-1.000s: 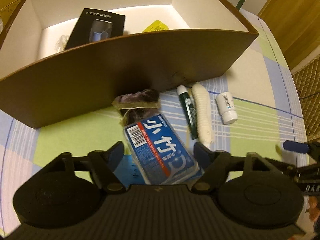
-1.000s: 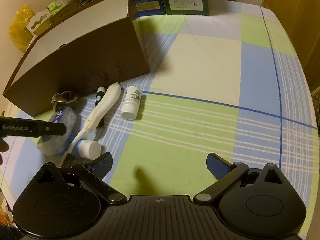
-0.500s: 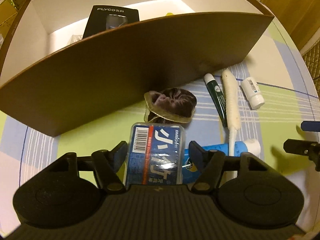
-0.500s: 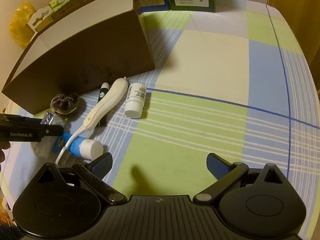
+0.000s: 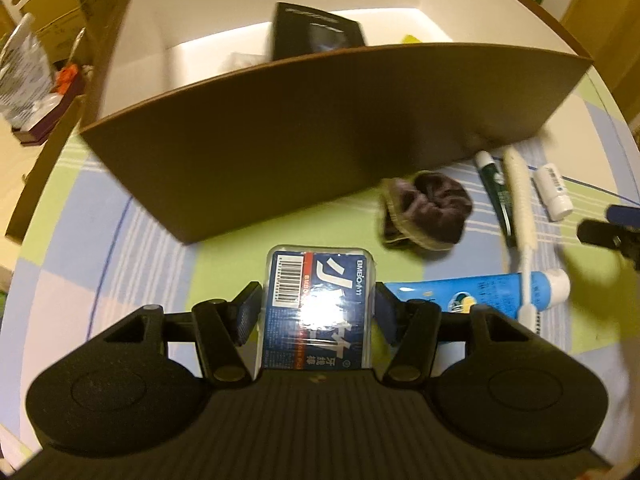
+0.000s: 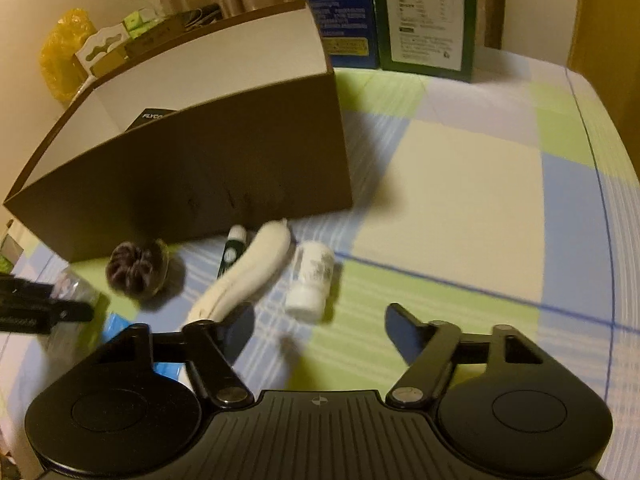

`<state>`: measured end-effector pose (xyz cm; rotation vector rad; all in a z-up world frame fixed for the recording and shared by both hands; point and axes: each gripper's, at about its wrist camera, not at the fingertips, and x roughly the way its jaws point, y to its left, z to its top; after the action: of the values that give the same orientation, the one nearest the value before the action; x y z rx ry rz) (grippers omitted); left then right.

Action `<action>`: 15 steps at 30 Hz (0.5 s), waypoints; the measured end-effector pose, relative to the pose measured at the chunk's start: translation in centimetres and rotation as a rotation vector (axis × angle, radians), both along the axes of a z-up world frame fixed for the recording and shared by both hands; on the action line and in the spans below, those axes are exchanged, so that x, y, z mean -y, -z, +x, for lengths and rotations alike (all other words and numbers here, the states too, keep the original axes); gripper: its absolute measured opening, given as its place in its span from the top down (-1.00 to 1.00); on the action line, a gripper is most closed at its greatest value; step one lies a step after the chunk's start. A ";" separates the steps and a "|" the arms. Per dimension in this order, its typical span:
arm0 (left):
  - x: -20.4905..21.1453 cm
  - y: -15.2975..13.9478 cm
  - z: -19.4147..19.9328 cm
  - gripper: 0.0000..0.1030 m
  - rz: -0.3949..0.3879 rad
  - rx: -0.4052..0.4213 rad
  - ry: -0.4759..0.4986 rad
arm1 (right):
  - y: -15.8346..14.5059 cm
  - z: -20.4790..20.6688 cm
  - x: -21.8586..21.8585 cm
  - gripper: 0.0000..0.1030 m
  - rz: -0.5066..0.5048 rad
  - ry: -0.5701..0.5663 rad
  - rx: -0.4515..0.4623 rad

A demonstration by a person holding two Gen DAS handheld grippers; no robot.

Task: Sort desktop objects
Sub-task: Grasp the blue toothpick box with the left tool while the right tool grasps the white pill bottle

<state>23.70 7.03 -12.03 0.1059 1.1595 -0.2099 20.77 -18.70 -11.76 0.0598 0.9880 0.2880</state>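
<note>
My left gripper [image 5: 318,300] has the blue floss-pick box [image 5: 324,276] between its fingers. The jaws are closing and both pads press on the box's sides. It sits in front of the brown cardboard box [image 5: 320,140]. To its right lie a blue toothpaste tube [image 5: 460,296], a dark scrunchie [image 5: 428,212], a green tube [image 5: 496,188], a white toothbrush [image 5: 520,200] and a small white bottle [image 5: 554,192]. My right gripper [image 6: 320,332] is closing with nothing between its fingers. The white bottle [image 6: 312,280] lies just ahead of it.
The cardboard box [image 6: 200,168] holds a black package [image 5: 316,32] and a yellow item. Two tall cartons [image 6: 424,12] stand at the back of the checked tablecloth. Clutter and a yellow bag [image 6: 64,52] sit beyond the left side.
The left jaws closed on the floss box and carried it left, away from the scrunchie and toothpaste. The right gripper moved toward the white bottle and its jaws narrowed.
</note>
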 end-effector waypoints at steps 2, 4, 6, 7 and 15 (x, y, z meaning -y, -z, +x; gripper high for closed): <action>-0.5 -0.1 -0.1 -0.06 0.003 0.003 -0.016 | 0.3 0.8 -0.4 -0.06 -0.008 -0.007 0.007; -1.1 -0.2 -0.2 -0.06 0.003 0.007 -0.032 | 0.6 1.5 -0.8 0.06 -0.013 -0.007 -0.001; -1.6 -0.2 -0.2 -0.06 0.002 0.009 -0.045 | 1.0 2.2 -1.0 0.15 -0.011 -0.005 -0.010; -1.7 -0.3 -0.3 -0.06 0.002 0.010 -0.050 | 1.1 2.4 -1.0 0.18 -0.014 -0.003 -0.015; -2.6 -0.5 -1.2 -0.06 0.001 0.014 -0.075 | 2.0 2.8 -1.8 0.53 -0.056 -0.022 -0.019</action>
<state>22.53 9.66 -11.51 0.0647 1.1477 -0.1422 23.57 -16.87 -13.76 0.0011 1.0159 0.2800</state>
